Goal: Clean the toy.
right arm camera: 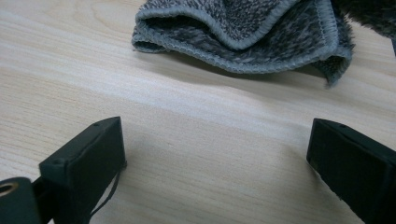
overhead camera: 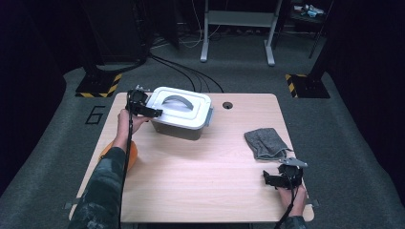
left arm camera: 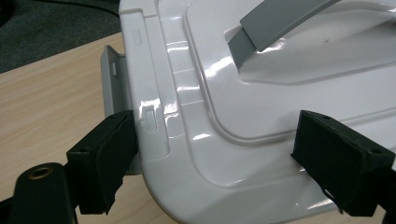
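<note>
Box point(overhead camera: 181, 114), white-lidded with a grey handle point(overhead camera: 175, 102), is set on the table point(overhead camera: 200, 176) toward 11 o'clock. Its left corner is straddled by the left gripper point(overhead camera: 154, 112), jaws spread wide. Jaws equally wide, the right gripper point(overhead camera: 268, 180) is held at 5 o'clock, just below the grey cloth point(overhead camera: 265, 142). No readable writing is seen on the box.

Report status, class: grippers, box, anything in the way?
Left gripper open at box lid's corner. Right gripper open, empty, near cloth. Nothing blocking.
</note>
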`<state>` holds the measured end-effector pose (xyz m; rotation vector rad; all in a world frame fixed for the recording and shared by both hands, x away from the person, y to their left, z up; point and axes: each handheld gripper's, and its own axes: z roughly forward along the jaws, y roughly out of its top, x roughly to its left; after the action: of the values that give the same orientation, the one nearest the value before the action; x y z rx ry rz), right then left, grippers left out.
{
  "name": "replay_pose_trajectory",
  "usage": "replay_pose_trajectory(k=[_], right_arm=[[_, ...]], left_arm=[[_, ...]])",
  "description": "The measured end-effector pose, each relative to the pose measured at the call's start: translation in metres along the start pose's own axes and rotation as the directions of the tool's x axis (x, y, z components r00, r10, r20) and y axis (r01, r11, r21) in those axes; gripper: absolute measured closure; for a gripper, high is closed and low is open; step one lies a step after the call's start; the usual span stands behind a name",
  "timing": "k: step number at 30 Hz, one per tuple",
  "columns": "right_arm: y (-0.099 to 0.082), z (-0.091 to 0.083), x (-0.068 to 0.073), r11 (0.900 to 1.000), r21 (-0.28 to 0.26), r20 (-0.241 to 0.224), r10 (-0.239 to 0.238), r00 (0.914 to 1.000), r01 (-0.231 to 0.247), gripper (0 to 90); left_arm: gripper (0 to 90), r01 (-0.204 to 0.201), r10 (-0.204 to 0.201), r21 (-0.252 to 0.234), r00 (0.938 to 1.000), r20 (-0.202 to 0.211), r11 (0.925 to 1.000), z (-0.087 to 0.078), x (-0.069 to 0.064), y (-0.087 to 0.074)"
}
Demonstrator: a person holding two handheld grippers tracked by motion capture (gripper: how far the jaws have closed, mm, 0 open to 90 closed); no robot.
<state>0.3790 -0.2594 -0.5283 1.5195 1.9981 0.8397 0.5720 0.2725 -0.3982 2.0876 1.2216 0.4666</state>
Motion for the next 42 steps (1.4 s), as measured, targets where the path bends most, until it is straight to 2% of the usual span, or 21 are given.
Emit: replay_pose_trajectory(k=[18, 26, 27, 28, 30, 32, 39, 42], right_arm=[[0.0, 0.0, -0.001, 1.0, 0.003, -0.007, -0.001, 1.0, 0.001, 4.2], [0.003, -0.005, -0.002, 0.9996, -0.022, -0.042, 0.016, 0.999, -0.017, 3.6], [0.005, -0.008, 0.0, 0.9994, -0.032, -0.041, 0.007, 0.9991, -0.008, 3.7], [0.013, -0.016, 0.007, 0.9978, -0.065, -0.049, -0.009, 0.9988, 0.006, 3.7], [0.016, -0.018, 0.01, 0.9976, -0.069, -0.057, -0.01, 0.9983, 0.006, 3.7], [0.03, -0.022, 0.022, 0.9958, -0.088, -0.097, -0.037, 0.9946, 0.028, 3.7], [0.053, -0.017, 0.04, 0.9931, -0.106, -0.155, -0.067, 0.9856, 0.05, 5.1], [0.067, -0.007, 0.049, 0.9938, -0.101, -0.183, -0.065, 0.9809, 0.047, 5.4]], left_arm=[[13.5, -0.032, 0.032, 0.012, 0.9989, 0.033, 0.9994, 0.002, -0.022, 0.003], [13.4, -0.041, 0.04, 0.016, 0.9982, 0.044, 0.999, 0.004, -0.035, 0.005], [13.4, -0.048, 0.048, 0.017, 0.9977, 0.049, 0.9987, 0.004, -0.036, 0.005], [13.4, -0.049, 0.048, 0.021, 0.9976, 0.05, 0.9986, 0.004, -0.037, 0.005], [13.4, -0.043, 0.043, 0.013, 0.9978, 0.052, 0.999, 0.005, -0.04, 0.005], [13.3, -0.049, 0.048, 0.015, 0.9972, 0.058, 0.9987, 0.005, -0.042, 0.005], [13.3, -0.055, 0.055, 0.007, 0.9956, 0.077, 0.9985, 0.005, -0.049, 0.003], [13.3, -0.049, 0.049, 0.003, 0.9959, 0.077, 0.9988, 0.005, -0.053, 0.003]])
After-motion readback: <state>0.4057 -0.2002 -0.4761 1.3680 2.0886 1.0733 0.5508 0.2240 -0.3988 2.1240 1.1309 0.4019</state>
